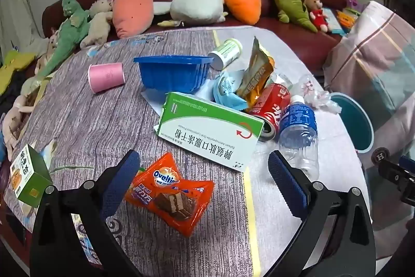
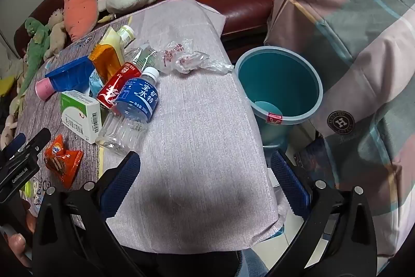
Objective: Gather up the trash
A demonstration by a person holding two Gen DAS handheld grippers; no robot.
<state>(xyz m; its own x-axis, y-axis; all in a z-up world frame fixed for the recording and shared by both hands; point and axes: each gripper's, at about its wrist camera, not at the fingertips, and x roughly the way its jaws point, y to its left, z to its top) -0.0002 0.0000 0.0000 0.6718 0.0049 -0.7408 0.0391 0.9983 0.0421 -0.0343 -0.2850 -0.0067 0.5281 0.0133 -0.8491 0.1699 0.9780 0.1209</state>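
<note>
In the left wrist view, the left claw is hanging over the near edge of the tabletop, its jaws standing wide apart and gripping nothing. An orange Ovaltine wrapper is lying between the jaws, just beside the left pad. The tabletop is wearing a grey wood-grain cloth on its left part and a pale lilac cloth on its right. Toward the middle, a green-and-white box, a red can and a clear water bottle are lying together; a blue tray and a pink cup are sitting farther back. A small green carton is standing at the left edge. Past the far edge, plush toys are lining a dark red sofa.

In the right wrist view, the right claw is hovering over the lilac cloth near the tabletop's right edge, jaws spread wide and empty. A teal bin is standing just off that right edge, beside a plaid blanket. A crumpled clear plastic bag is lying toward the far right corner.
</note>
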